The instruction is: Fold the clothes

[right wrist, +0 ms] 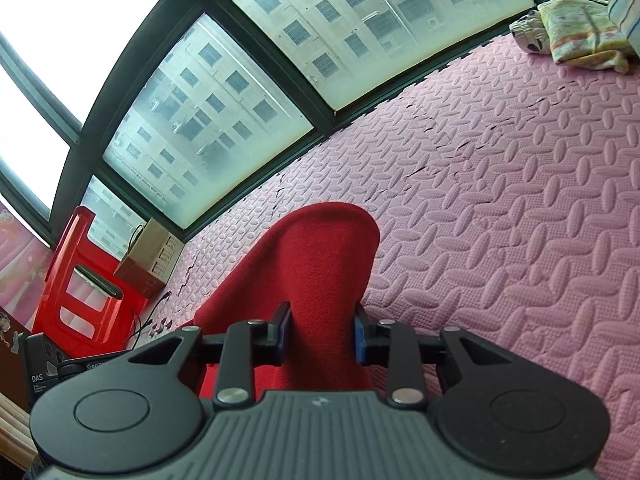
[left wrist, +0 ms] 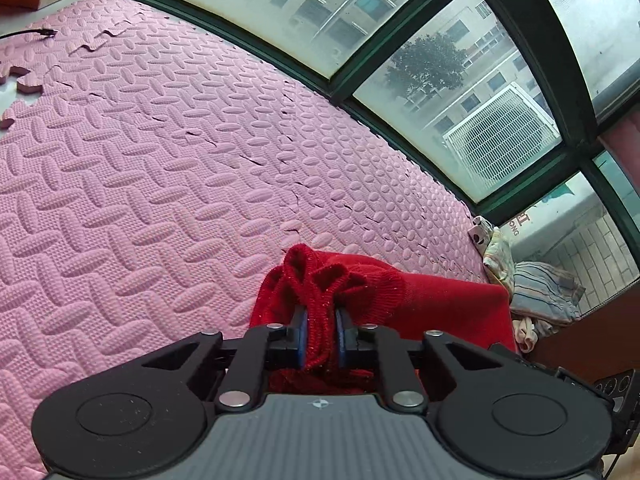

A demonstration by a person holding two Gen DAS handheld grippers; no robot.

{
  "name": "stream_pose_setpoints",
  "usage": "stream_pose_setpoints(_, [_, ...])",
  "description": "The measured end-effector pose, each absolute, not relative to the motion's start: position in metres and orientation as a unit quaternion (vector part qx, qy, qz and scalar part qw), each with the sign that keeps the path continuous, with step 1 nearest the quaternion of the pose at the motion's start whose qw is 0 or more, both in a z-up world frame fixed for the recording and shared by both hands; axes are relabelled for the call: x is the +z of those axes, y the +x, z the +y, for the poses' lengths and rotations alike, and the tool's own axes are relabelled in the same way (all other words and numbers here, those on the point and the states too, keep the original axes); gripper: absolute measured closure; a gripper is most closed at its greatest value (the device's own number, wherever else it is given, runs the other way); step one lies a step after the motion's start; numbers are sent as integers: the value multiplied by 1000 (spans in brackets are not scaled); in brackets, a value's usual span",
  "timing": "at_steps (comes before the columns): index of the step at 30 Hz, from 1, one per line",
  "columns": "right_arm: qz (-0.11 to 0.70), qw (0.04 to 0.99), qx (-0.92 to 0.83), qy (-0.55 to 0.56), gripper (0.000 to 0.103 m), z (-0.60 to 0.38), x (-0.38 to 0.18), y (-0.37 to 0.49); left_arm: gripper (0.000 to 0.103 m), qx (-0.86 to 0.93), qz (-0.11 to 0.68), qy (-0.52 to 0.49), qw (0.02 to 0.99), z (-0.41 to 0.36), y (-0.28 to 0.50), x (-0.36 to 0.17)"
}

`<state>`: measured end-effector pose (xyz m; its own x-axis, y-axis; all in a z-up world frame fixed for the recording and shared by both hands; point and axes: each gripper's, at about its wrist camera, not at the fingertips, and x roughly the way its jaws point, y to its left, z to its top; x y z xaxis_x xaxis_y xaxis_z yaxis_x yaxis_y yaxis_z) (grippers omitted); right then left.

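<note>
Left gripper [left wrist: 321, 334]: its 2 blue pads are pinched tight on a bunched, ribbed edge of the red knit [left wrist: 432, 304]; the cloth is gathered into pleats just ahead of the pads.
Right gripper [right wrist: 320, 334]: a broad fold of the red knit runs between the pads, which are set wider apart than the left pair; both pads appear to touch the cloth, so a clamp on it is judged likely.
Red knit: it is held up between the 2 grippers above the pink mat [left wrist: 140, 168], with a smooth rounded fold standing ahead of the right gripper and a flat stretch seen past the left one.
Step in hand: the garment is judged to be carried or spread for laying down; no fold on the mat is seen yet.
Doing it well: both grips should be kept firm and level, the cloth drawn taut between them so the bunched edge is smoothed, and the knit lowered onto bare mat with its far edge set down first.
Risk: the thick gathered edge could slip from the left pads, or a crooked crease could be laid in.
Box [right wrist: 150, 258]: a cardboard box stands at the mat's corner by the window [right wrist: 208, 120], beside a red chair [right wrist: 80, 280]; its contents cannot be seen.
Other clothes [right wrist: 580, 32]: a pile lies on the mat by the window, well apart from the knit.
</note>
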<state>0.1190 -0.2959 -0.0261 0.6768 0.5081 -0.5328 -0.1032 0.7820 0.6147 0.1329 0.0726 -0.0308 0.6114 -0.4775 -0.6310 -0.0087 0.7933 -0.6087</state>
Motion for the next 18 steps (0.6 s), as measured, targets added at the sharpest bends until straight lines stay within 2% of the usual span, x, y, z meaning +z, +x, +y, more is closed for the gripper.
stream_pose_setpoints(13, [328,896,71,289,75,-407,-21,106,87,-207,450,-235,836,-56,179,-24])
stream_pose_setpoints(15, [333,897,57,285,75,-419,-25,107,86,-211,453,-220,838,-74,184,-23])
stream_pose_setpoints(18, [345,892,42,289,70,-434,-35,108,77,-208,455,-203,842,-89,187,-20])
